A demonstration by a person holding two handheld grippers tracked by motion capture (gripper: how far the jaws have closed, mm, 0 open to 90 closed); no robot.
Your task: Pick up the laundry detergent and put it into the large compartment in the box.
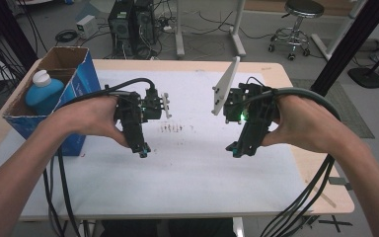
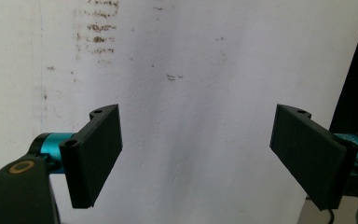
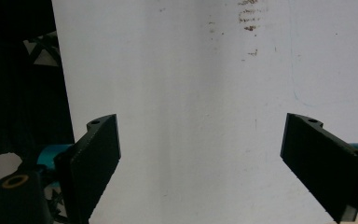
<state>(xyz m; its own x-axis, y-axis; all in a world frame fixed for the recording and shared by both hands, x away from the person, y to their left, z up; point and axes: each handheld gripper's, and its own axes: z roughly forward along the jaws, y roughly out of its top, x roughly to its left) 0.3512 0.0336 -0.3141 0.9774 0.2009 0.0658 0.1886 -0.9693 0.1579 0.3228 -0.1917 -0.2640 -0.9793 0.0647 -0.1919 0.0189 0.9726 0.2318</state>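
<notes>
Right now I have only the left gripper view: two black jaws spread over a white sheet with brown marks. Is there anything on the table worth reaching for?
Observer: Yes. In the high view a blue cardboard box stands at the table's left edge, beside the left gripper.
Reviewer: Anything in the box?
Observer: A blue bottle with a white cap sits inside it.
Reviewer: And the other gripper?
Observer: The right gripper is open too, jaws wide apart over the white sheet, holding nothing.
</notes>
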